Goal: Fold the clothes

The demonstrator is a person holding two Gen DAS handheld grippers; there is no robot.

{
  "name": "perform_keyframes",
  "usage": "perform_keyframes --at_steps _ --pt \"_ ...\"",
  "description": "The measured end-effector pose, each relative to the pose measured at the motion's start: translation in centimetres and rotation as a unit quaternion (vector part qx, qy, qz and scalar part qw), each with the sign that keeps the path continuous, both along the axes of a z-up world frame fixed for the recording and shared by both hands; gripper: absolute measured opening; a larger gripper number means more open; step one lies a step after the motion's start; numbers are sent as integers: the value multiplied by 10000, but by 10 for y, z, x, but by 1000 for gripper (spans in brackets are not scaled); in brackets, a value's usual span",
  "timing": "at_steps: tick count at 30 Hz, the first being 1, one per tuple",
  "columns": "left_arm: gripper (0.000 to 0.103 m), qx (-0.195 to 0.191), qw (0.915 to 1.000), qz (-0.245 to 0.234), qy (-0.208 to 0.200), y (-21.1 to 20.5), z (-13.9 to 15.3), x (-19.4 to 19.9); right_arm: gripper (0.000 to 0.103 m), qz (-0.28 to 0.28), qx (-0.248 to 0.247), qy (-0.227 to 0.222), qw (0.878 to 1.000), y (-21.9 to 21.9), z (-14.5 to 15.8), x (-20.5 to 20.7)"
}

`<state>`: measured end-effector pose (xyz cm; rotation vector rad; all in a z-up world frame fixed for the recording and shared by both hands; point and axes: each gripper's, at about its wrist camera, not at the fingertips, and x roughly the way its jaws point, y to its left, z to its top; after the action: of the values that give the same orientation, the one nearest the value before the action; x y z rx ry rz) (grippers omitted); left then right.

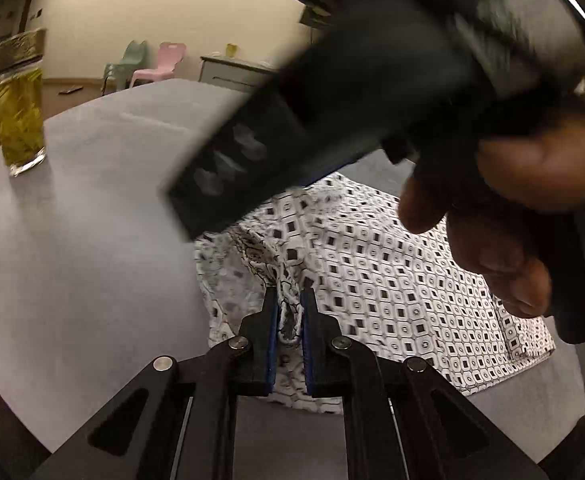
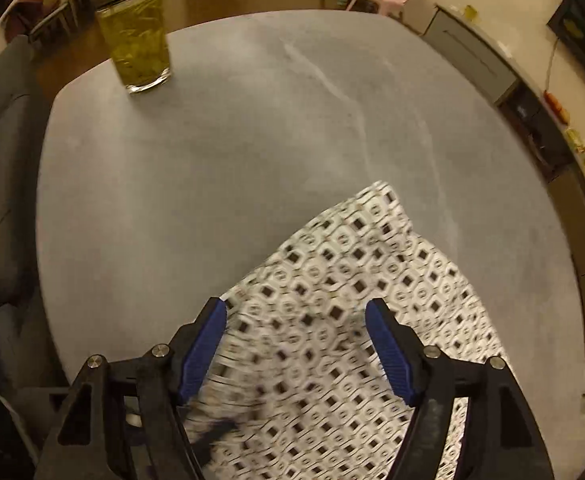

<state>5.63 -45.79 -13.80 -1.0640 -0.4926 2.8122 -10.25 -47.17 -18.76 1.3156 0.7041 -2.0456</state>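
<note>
The white cotton garment printed with small black squares (image 1: 372, 280) lay on the grey round table (image 2: 212, 180). The left gripper (image 1: 289, 312) pinched its bunched left edge, jaws nearly closed. The right gripper (image 2: 296, 320) hovered directly above, jaws wide, holding nothing; the cloth ran rightward.

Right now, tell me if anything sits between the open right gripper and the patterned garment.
Nothing visible does. The right gripper hangs open directly over the patterned garment, while the left gripper is shut on a bunched edge of it. The glass of tea stands apart, far across the grey table.
</note>
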Motion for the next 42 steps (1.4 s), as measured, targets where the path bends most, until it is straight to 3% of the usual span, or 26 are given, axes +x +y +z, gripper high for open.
perform_keyframes --at_steps 1,5,11,16,17,18,19,20,22,26,27,28,29,30,34,35,38,40,41,42 --pt "13 49 10000 83 -23 -7 0 1 74 -223 -267 59 9994 9 4 -8" --pt "35 116 9981 583 -168 -46 -4 -2 74 -760 -996 61 9921 35 4 -30" --pt "48 919 9953 247 -168 -67 -14 -7 74 -632 -756 -265 9948 21 -40 -46" --pt "49 1748 9844 -138 -134 -65 -21 -8 74 -506 -588 -577 9953 10 -70 -50" --pt "48 1708 9852 -98 -139 -62 -21 -8 74 -521 -535 -614 9953 7 -79 -52" --pt "40 1689 9855 -40 -152 -60 -21 -8 75 -539 -490 -652 9952 3 -88 -55" --pt "30 1679 9856 46 -182 -59 -22 -9 75 -557 -492 -669 9950 3 -91 -58" --pt "12 1560 9875 81 -200 -56 -23 -10 75 -575 -500 -683 9948 4 -94 -61" --pt "8 1284 9914 118 -206 -49 -21 -12 76 -611 -515 -711 9943 4 -100 -68" --pt "6 103 9995 -180 239 -17 -1 -6 76 -373 -241 -794 9959 -1 -113 -71" --pt "6 -223 9986 -277 383 -8 4 -3 72 -308 -202 -742 9966 0 -115 -71" --pt "6 -440 9972 -342 489 0 7 -1 47 -298 -136 -550 9979 5 -115 -72" --pt "6 -643 9954 -409 572 7 10 1 30 -296 -65 -340 9990 11 -114 -73" --pt "6 -800 9936 -470 638 13 13 2 18 -401 -233 -251 9986 24 -108 -74" --pt "8 -533 9912 -904 809 26 29 5 14 -976 -1133 9 9888 98 -72 -72" --pt "9 -309 9893 -1116 892 30 35 7 13 -1184 -1424 4 9827 125 -64 -66" --pt "26 466 9771 -1793 1043 41 48 13 14 -1972 -2225 -46 9548 221 -51 -53" --pt "28 994 9640 -2254 1004 49 51 14 19 -2544 -2540 -295 9327 280 -72 -48" --pt "29 1123 9595 -2398 962 53 50 13 23 -2668 -2434 -470 9313 293 -90 -49" --pt "29 1161 9580 -2460 907 58 49 12 42 -2770 -2294 -650 9308 304 -109 -51"
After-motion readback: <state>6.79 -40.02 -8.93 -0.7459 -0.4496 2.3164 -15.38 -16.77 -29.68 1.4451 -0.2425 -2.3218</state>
